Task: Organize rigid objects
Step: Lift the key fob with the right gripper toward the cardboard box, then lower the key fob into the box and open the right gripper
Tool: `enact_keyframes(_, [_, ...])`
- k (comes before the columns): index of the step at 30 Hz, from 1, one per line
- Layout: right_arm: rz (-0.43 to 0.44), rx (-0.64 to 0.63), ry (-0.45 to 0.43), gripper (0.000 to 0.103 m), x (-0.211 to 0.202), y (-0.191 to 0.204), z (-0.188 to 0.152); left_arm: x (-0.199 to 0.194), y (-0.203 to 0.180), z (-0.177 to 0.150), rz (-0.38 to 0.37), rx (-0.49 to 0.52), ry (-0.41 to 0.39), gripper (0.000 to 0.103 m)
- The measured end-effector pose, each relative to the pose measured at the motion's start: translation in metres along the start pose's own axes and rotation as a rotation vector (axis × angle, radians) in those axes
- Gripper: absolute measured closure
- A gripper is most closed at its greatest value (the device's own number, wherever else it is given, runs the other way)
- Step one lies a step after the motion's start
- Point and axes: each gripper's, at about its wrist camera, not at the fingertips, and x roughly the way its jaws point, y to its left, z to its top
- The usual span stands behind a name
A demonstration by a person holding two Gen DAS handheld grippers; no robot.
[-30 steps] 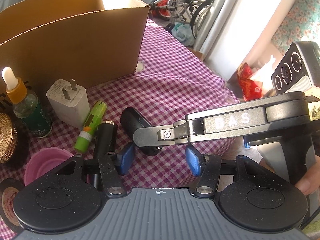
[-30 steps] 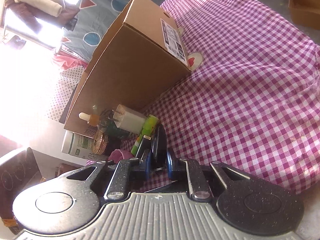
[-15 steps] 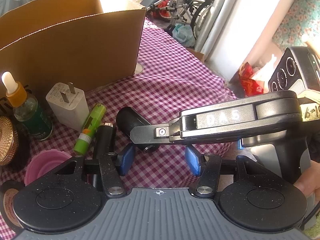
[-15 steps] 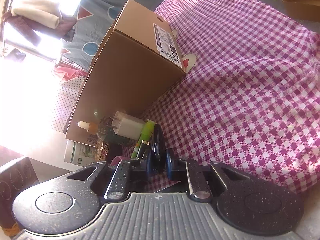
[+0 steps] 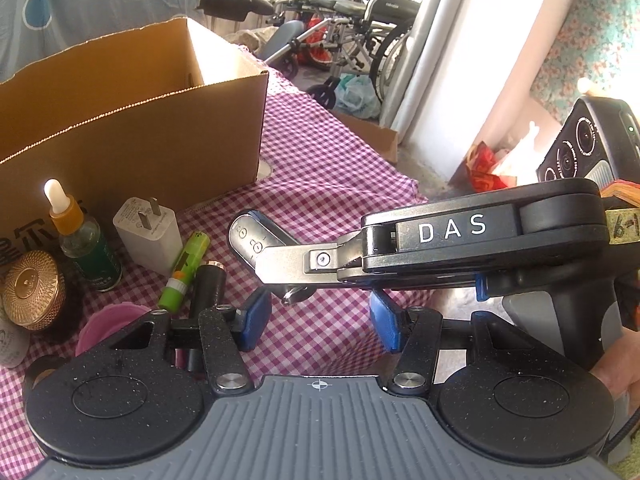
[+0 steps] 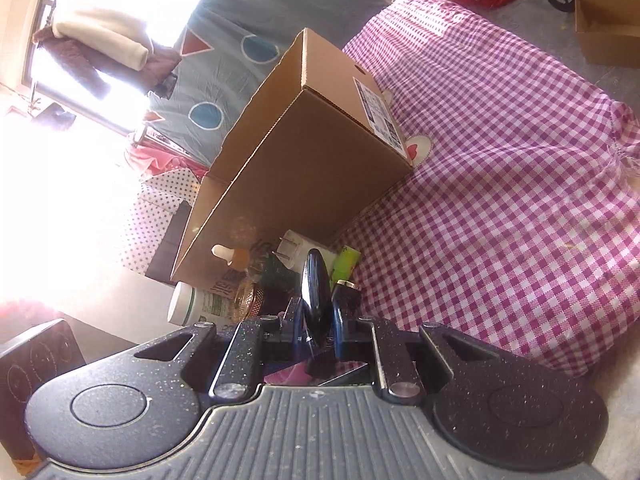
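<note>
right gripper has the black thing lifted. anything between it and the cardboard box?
Nothing visible blocks the way. The right gripper is shut on the black object; the open-topped cardboard box stands beyond it. The dropper bottle and white charger stand low against the box's near wall.

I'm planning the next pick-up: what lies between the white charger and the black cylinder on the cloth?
In the left wrist view, the green tube lies between the white charger and the black cylinder.

White capitals "DAS" stand on the side of the right gripper [image 5: 248, 236]. A yellow tape strip [image 5: 622, 227] on it bears handwritten "6-1". The shipping label [image 6: 378, 120] on the cardboard box [image 6: 304, 168] is too small to read.
</note>
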Motion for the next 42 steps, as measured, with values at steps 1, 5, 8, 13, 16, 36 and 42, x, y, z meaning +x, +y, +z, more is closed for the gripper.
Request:
enact_keyframes(1, [0.007,-0.009,-0.008,0.087,-0.003,0.006,-0.001,-0.005,-0.001,0.000,0.001,0.003,-0.010,0.048])
enact_keyframes(5, [0.032,-0.043,-0.037,0.087,-0.011,0.028,-0.004,-0.025,-0.005,0.001,0.008,0.011,-0.059,0.049])
enact_keyframes(8, [0.069,-0.071,-0.049,0.087,-0.013,0.046,-0.003,-0.039,-0.003,0.002,0.013,0.004,-0.089,0.049])
enact_keyframes(13, [0.116,-0.136,-0.057,0.087,-0.006,0.079,0.003,-0.063,0.007,0.010,0.052,-0.006,-0.143,0.049])
enact_keyframes(16, [0.140,-0.156,-0.050,0.087,0.006,0.096,0.014,-0.076,0.019,0.018,0.076,-0.020,-0.168,0.049])
enact_keyframes(36, [0.012,0.054,0.314,0.087,0.266,0.135,0.159,-0.096,0.172,0.068,0.333,-0.344,-0.211,0.040])
enact_keyframes(42, [-0.065,0.102,0.364,0.085,0.332,0.137,0.166,-0.116,0.185,0.049,0.337,-0.409,-0.259,0.039])
